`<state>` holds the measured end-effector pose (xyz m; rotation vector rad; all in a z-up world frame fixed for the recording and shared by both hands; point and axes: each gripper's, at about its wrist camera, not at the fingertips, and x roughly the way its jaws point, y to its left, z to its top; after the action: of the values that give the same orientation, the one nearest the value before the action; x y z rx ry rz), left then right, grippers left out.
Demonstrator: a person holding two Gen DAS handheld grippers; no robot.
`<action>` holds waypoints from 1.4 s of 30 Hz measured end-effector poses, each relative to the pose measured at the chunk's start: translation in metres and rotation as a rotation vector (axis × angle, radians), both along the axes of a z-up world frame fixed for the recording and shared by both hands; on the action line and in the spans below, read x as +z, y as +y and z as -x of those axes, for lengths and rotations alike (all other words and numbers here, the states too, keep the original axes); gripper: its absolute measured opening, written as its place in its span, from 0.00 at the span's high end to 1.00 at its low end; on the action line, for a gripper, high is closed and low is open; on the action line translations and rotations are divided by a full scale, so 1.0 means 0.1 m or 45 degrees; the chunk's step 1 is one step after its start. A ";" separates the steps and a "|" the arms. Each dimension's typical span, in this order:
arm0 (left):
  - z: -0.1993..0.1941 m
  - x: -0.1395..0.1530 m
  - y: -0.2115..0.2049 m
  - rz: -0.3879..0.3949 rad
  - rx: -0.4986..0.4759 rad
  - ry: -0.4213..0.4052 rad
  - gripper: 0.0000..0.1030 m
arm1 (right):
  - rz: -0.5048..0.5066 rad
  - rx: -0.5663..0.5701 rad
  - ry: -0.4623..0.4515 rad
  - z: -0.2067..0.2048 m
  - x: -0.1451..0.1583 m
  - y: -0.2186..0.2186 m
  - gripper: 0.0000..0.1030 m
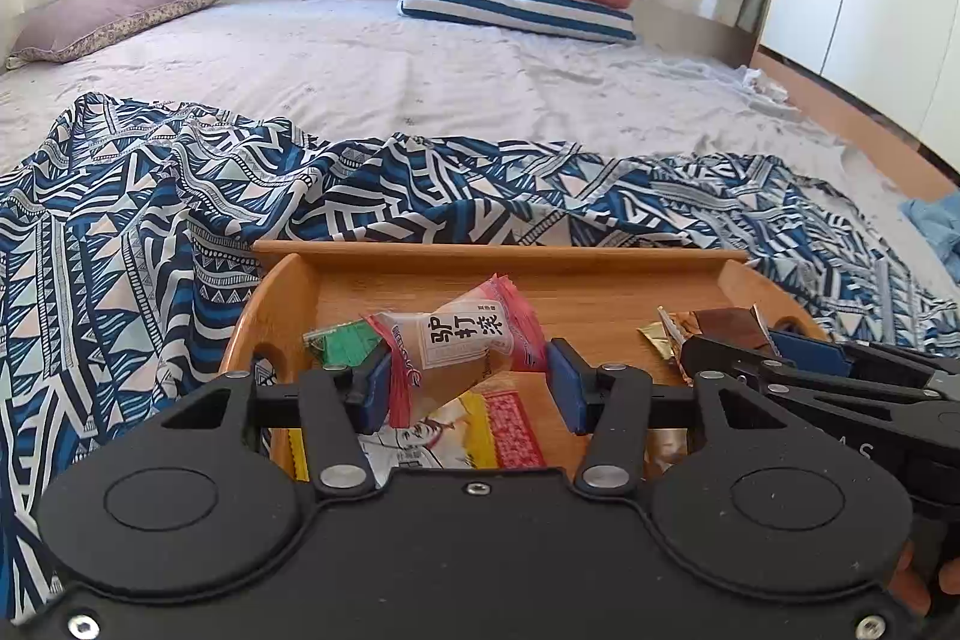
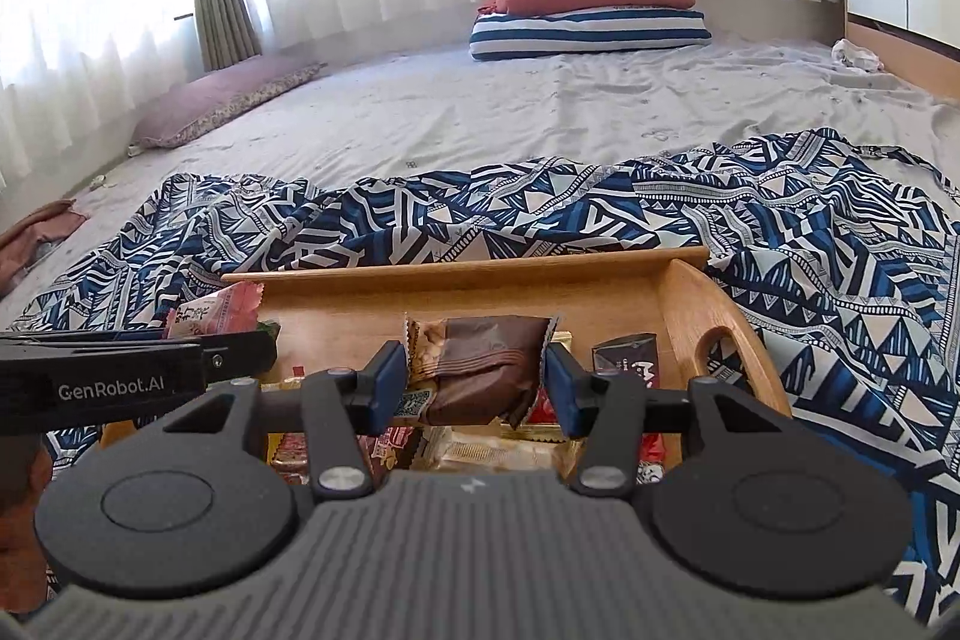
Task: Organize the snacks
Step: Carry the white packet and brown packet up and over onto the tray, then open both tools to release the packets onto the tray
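- Left fingers [image 1: 375, 391] are clamped on a pink snack [image 1: 462, 340], right fingers [image 2: 387, 388] on a brown snack [image 2: 480, 364].
- Both get carried over the tray [image 2: 456, 271]; probably a gentle drop next.

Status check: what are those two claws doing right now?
Left claw grips pink-and-white snack packet. Right claw grips brown snack packet. Both over wooden tray. Nothing blocking.

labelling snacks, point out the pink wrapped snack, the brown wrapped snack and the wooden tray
pink wrapped snack [image 1: 462, 340], left wrist view, printed label
brown wrapped snack [image 2: 480, 370], right wrist view, wrapper middle
wooden tray [image 1: 498, 256], left wrist view, far rim
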<state>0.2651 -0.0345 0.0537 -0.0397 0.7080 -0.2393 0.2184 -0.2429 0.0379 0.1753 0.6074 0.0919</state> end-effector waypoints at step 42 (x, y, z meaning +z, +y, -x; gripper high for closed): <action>-0.66 -0.27 -0.26 -0.149 -0.016 0.096 0.51 | 0.088 0.058 0.068 -0.48 -0.31 0.21 0.46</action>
<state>0.3312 -0.0604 0.0264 0.0678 0.7965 -0.2092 0.2660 -0.2220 0.0074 0.0976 0.6671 0.1103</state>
